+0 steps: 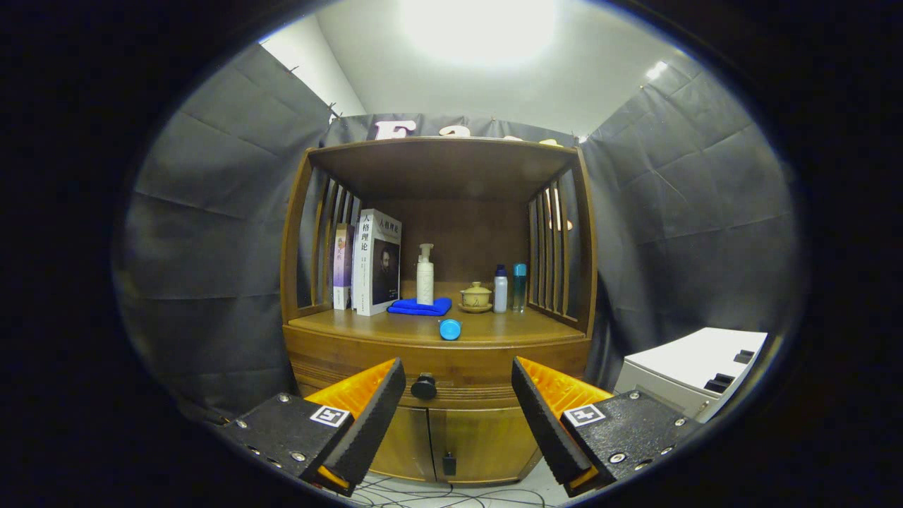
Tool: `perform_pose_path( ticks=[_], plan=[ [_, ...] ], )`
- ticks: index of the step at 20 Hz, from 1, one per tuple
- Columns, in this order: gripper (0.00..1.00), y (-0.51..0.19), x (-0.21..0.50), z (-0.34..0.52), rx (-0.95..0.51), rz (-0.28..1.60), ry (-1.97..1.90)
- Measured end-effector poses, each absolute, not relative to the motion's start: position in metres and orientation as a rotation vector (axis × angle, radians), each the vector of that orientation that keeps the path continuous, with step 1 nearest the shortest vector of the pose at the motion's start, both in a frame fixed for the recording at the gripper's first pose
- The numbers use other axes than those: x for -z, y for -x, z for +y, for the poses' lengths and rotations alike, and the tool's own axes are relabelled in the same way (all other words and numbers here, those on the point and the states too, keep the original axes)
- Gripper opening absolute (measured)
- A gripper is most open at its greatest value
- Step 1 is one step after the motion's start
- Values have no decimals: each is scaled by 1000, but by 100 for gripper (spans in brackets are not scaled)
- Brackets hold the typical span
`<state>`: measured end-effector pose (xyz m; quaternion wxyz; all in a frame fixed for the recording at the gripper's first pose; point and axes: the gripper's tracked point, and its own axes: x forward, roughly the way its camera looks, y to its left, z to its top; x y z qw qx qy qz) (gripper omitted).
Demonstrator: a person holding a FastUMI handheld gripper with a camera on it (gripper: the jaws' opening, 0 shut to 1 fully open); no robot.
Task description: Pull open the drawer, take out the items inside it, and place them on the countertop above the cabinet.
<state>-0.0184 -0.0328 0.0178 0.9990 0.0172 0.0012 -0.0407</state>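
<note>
Fingers: while the gripper [458, 416] hung back from the wooden cabinet [437, 367], its two fingers [367, 416] stood wide apart and empty, the gap framing the drawer knob, which I judged to be a line-up for the pull.
Drawer: the wide wooden drawer front [437, 367] sat flush and closed under the tabletop, so its contents were hidden and nothing had yet come out.
Knob: the round black knob [424, 386] stuck out at the middle of the drawer front, beyond the fingertips and a little nearer the left one, well short of contact.
Tabletop: the brown wooden tabletop [331, 326] carried two upright books [377, 261] against the left slats, a white pump bottle [425, 275] behind a folded blue cloth [420, 306], a small lidded ceramic cup on a saucer [476, 296] and two slim bottles [508, 288] to the right.
Front edge: a small round blue cap [450, 329] lay near the lip, with bare wood either side where items could be set.
Lower doors: twin wooden doors [444, 444] below stayed out of the job, as I read it.
Risk: the fingers would need to close squarely on the small knob or slip off.
</note>
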Motion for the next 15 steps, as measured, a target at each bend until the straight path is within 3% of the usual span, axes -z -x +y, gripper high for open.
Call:
perform_pose_path(
  ticks=[15],
  plan=[
    [95,16,5,-28,69,17,-23]
  ],
)
